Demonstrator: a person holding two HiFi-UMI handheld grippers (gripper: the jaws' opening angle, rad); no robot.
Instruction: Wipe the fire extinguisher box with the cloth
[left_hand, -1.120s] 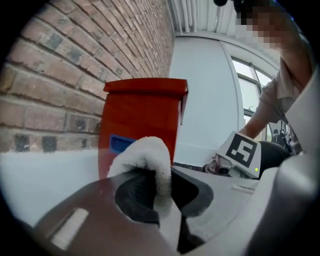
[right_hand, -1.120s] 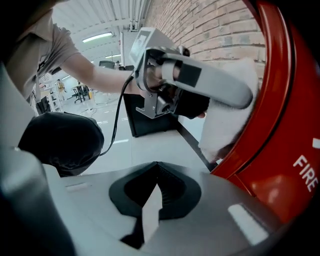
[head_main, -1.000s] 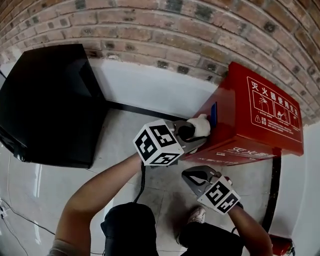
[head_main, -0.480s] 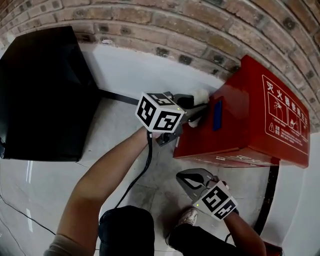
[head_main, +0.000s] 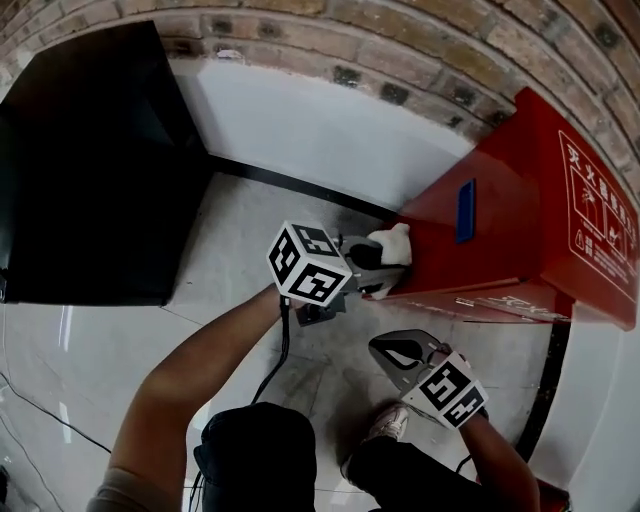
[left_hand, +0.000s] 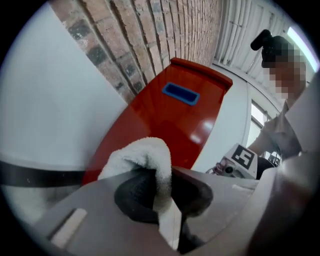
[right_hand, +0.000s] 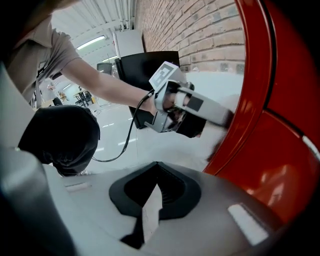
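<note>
The left gripper is clamping a white cloth and pressing it against the near side of the red fire extinguisher box, at the frame's centre. The right gripper is hovering just below, jaws together on nothing.
</note>
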